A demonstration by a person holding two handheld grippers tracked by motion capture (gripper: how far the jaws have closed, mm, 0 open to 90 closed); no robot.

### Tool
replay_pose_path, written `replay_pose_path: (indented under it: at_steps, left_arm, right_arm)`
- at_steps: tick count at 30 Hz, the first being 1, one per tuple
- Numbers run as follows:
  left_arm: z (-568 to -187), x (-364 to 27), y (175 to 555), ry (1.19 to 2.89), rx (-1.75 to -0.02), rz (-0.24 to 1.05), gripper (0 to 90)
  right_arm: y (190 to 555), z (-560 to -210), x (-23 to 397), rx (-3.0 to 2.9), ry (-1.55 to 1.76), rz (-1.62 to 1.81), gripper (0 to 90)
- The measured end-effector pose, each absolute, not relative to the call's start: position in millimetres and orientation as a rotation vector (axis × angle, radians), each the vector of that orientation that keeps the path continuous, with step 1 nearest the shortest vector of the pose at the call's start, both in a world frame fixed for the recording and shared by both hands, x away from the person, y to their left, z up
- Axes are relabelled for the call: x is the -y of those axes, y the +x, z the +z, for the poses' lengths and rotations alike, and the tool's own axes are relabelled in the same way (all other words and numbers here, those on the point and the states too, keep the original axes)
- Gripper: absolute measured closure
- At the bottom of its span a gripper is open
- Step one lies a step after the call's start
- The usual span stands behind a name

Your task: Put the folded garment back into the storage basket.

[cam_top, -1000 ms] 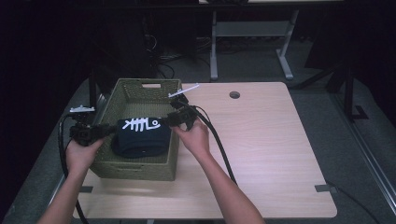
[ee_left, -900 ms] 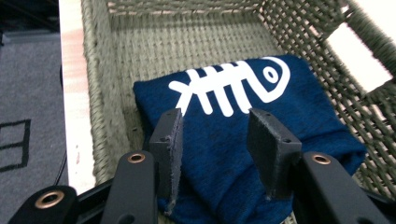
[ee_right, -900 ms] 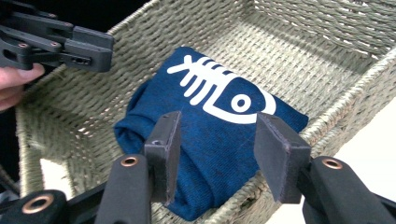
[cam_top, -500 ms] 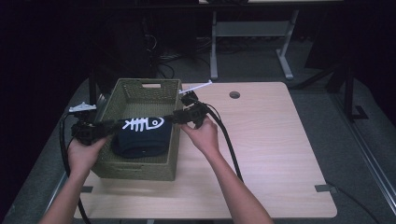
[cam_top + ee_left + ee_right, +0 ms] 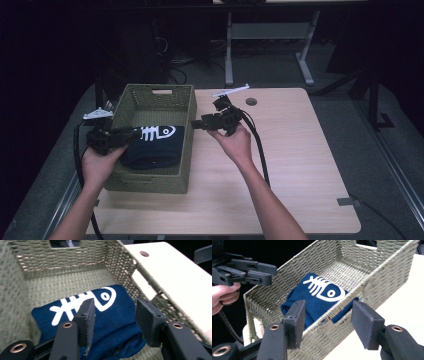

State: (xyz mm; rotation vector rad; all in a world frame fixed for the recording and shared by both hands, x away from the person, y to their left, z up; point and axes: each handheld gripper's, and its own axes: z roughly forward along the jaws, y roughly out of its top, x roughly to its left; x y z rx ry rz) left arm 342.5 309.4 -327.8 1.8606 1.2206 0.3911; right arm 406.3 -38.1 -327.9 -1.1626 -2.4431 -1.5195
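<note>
Where darkness surrounds, pale table [image 5: 300,165], green basket [image 5: 150,182]

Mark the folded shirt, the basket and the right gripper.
folded navy shirt [image 5: 112,315], left gripper view, on the plain cloth right of the fish-bone print.
woven basket [image 5: 150,181], high view, on its near outer wall.
right gripper [image 5: 327,323], right gripper view, midway between its open pads.

The basket [image 5: 150,182] walls hem in the folded shirt [image 5: 152,147], open from above; the table [image 5: 290,170] lies bare rightward.
</note>
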Motion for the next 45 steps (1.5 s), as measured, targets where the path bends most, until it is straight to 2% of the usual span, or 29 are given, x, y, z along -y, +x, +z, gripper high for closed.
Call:
replay_pose_path:
  at_steps: [36,45]
  left_arm:
    - [-322,-222,339,1.916,-1.087,0.354,37.2]
    - [-319,-204,339,1.925,-1.047,0.343,35.5]
  right_arm:
    - [390,-335,149,2.409,-1.299,-1.575,39.4]
    - [383,-337,174,2.396,-1.356,-1.572,35.5]
